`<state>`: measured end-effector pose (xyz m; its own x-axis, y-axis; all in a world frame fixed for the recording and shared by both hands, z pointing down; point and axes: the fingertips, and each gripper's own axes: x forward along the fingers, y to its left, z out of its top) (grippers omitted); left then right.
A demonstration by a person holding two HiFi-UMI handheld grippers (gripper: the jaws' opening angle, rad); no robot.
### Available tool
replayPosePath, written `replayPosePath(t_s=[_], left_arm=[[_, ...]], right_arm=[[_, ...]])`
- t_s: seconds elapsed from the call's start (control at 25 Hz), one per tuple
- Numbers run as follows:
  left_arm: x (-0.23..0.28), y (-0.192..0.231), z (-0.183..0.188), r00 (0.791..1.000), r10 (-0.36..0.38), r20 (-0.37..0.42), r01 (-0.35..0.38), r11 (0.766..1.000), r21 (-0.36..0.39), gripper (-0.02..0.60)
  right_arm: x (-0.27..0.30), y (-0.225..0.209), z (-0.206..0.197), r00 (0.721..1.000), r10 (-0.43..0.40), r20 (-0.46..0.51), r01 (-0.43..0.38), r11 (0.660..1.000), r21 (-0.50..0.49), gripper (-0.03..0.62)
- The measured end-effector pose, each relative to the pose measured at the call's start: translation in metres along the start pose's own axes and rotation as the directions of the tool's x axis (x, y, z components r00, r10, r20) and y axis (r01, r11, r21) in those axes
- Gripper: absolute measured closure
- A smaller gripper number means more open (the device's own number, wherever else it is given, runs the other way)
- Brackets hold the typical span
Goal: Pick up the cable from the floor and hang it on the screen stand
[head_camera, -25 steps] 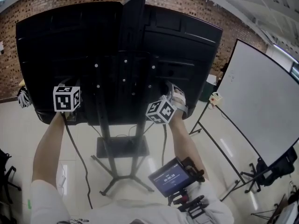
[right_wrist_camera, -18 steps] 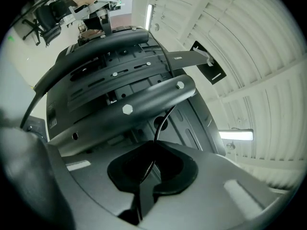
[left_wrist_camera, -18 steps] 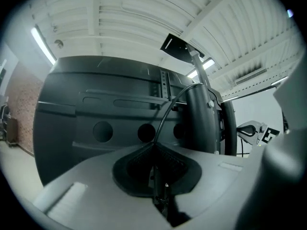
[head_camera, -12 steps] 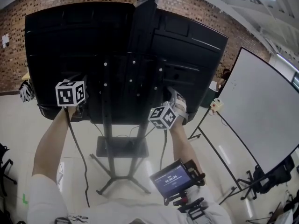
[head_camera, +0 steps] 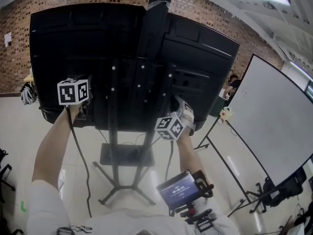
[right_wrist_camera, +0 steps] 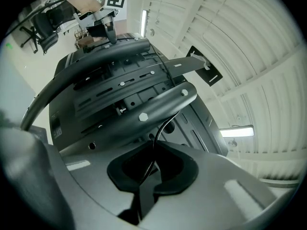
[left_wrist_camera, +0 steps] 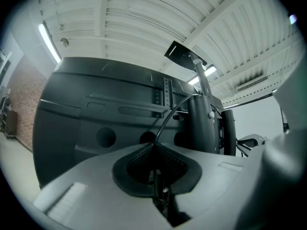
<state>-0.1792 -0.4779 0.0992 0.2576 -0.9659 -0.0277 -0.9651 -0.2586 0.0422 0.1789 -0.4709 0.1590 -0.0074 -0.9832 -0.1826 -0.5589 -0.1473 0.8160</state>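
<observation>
The thin black cable (head_camera: 80, 155) hangs in two strands from my grippers down to the floor. The black screen (head_camera: 98, 43) shows its back on the stand's post (head_camera: 115, 146). My left gripper (head_camera: 82, 106) is at the screen's lower left edge. It is shut on the cable (left_wrist_camera: 168, 119), which arcs up from between the pads (left_wrist_camera: 154, 145) to the post (left_wrist_camera: 204, 123). My right gripper (head_camera: 176, 99) is by the mounting bracket. Its jaws (right_wrist_camera: 154, 145) have just been opening slightly, but still pinch the cable (right_wrist_camera: 160, 128), which runs up behind a bracket arm (right_wrist_camera: 144, 114).
A whiteboard (head_camera: 274, 116) on a folding easel stands to the right. The stand's splayed legs and base plate (head_camera: 126, 154) lie on the pale floor below. A small display (head_camera: 182, 190) is strapped at the person's chest. Chairs sit at the left edge (head_camera: 4, 170).
The left gripper's marker cube has rolled a little and sits slightly higher against the screen. The right gripper stays by the bracket. The head camera has tilted a bit.
</observation>
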Motion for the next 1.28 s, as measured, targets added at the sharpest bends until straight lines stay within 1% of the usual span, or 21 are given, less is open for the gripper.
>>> replayPosePath(t_s=[0.36, 0.56, 0.72, 0.84, 0.96, 1.04, 1.12, 1.28], left_arm=[[-0.003, -0.001, 0.0, 1.0, 0.003, 0.008, -0.003, 1.0, 0.004, 0.569], [-0.004, -0.002, -0.003, 1.0, -0.001, 0.009, 0.001, 1.0, 0.012, 0.569], [-0.003, -0.004, -0.002, 0.999, -0.025, 0.037, 0.025, 1.0, 0.012, 0.566], [-0.005, -0.002, -0.003, 0.997, -0.04, 0.068, 0.04, 0.999, -0.002, 0.561], [-0.008, 0.003, -0.004, 0.996, -0.044, 0.083, 0.046, 0.999, -0.016, 0.539], [-0.01, 0.003, -0.004, 0.994, -0.061, 0.087, 0.062, 0.998, -0.003, 0.501], [-0.012, -0.001, -0.003, 0.993, -0.083, 0.089, 0.08, 0.996, 0.028, 0.455], [-0.013, -0.01, -0.002, 0.992, -0.099, 0.082, 0.09, 0.991, 0.103, 0.437]], right_arm=[[-0.003, 0.002, 0.001, 1.0, -0.003, 0.015, 0.003, 1.0, 0.022, 0.548], [-0.002, 0.002, 0.0, 1.0, 0.006, 0.022, -0.008, 0.998, 0.068, 0.545], [-0.001, 0.003, 0.0, 0.999, 0.025, 0.028, -0.028, 0.994, 0.107, 0.536], [-0.001, 0.006, 0.001, 0.998, 0.04, 0.037, -0.044, 0.993, 0.108, 0.521], [-0.002, 0.007, 0.002, 0.998, 0.045, 0.042, -0.05, 0.993, 0.105, 0.513], [-0.002, 0.007, 0.002, 0.998, 0.048, 0.041, -0.052, 0.993, 0.106, 0.51], [-0.002, 0.007, 0.001, 0.998, 0.05, 0.04, -0.054, 0.993, 0.104, 0.508], [-0.001, 0.005, 0.0, 0.998, 0.047, 0.039, -0.051, 0.994, 0.099, 0.503]])
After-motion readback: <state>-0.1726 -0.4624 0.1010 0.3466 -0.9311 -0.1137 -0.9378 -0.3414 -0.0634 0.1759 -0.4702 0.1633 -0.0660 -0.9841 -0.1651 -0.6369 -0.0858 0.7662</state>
